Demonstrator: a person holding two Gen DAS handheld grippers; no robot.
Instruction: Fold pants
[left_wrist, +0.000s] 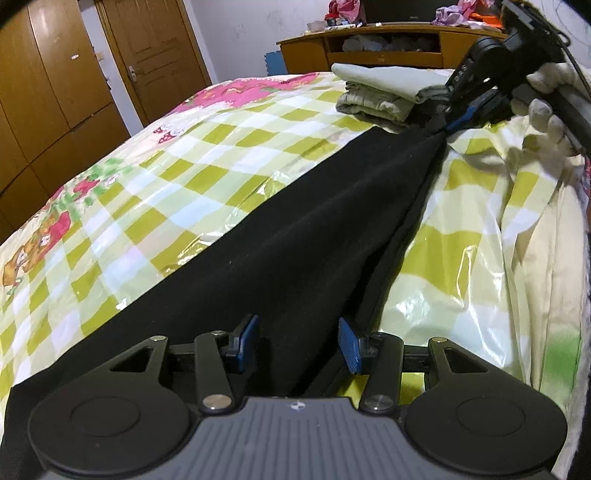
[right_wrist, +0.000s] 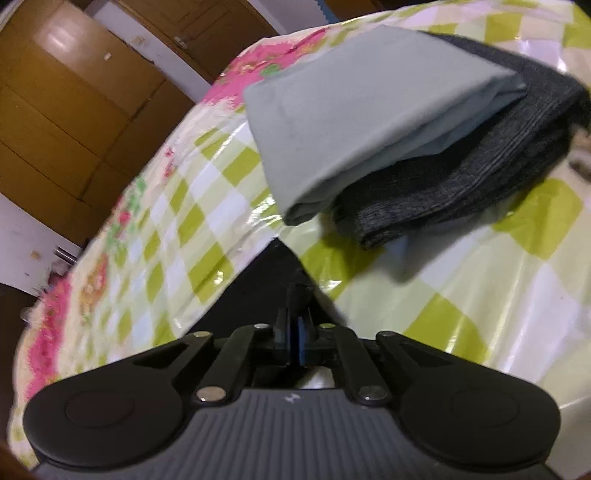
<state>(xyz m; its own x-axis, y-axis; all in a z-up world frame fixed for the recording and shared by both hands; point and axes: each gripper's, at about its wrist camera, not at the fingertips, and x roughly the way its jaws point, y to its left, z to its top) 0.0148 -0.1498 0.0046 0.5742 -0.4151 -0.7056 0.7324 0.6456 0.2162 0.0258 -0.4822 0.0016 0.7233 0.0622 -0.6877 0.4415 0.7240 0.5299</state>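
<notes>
Checked bedcover (left_wrist: 229, 177) bears unlabelled black pants (left_wrist: 295, 236); left jaws apart, right jaws pinching them.

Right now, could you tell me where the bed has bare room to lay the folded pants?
The checked cover lies bare left of the black pants, towards the wardrobe. A narrower bare strip runs along their right. The far corner is crowded: a folded stack sits beside the right gripper.
</notes>
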